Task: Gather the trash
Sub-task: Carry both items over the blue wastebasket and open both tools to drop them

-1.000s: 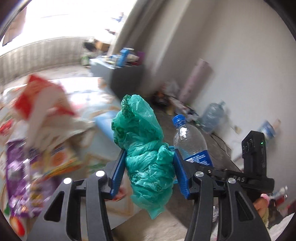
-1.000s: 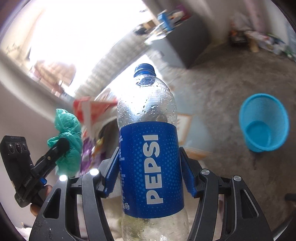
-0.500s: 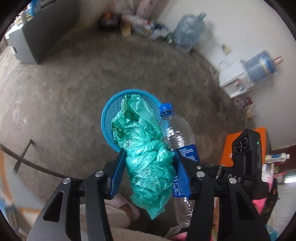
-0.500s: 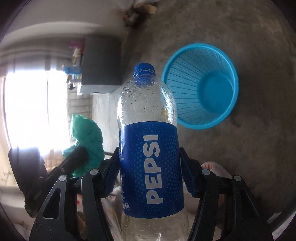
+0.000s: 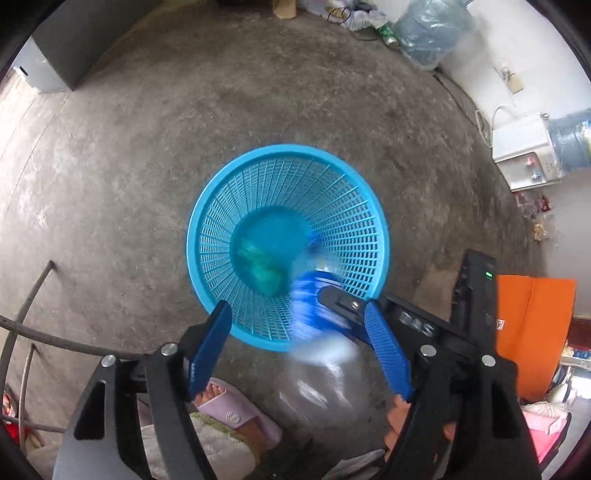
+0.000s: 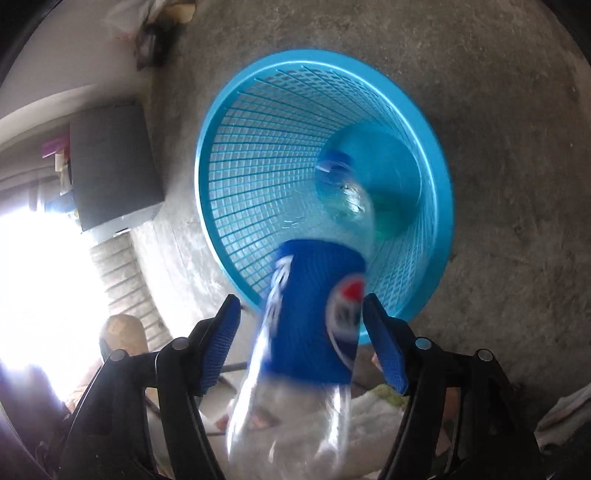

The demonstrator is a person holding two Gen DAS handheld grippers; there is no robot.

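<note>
A blue mesh waste basket stands on the concrete floor, also in the right wrist view. The green plastic bag lies blurred at the basket's bottom. My left gripper is open and empty above the basket's near rim. My right gripper is open. The clear Pepsi bottle is blurred, loose between its fingers, cap down into the basket. The bottle also shows in the left wrist view, with the right gripper beside it.
A dark grey cabinet stands at the far left. Large water jugs and a white dispenser line the right wall. An orange box is at right. A slippered foot is below the grippers.
Both grippers opened over the basket. The green bag dropped out of the left gripper into the basket. The Pepsi bottle is slipping out of the right gripper, cap first.
</note>
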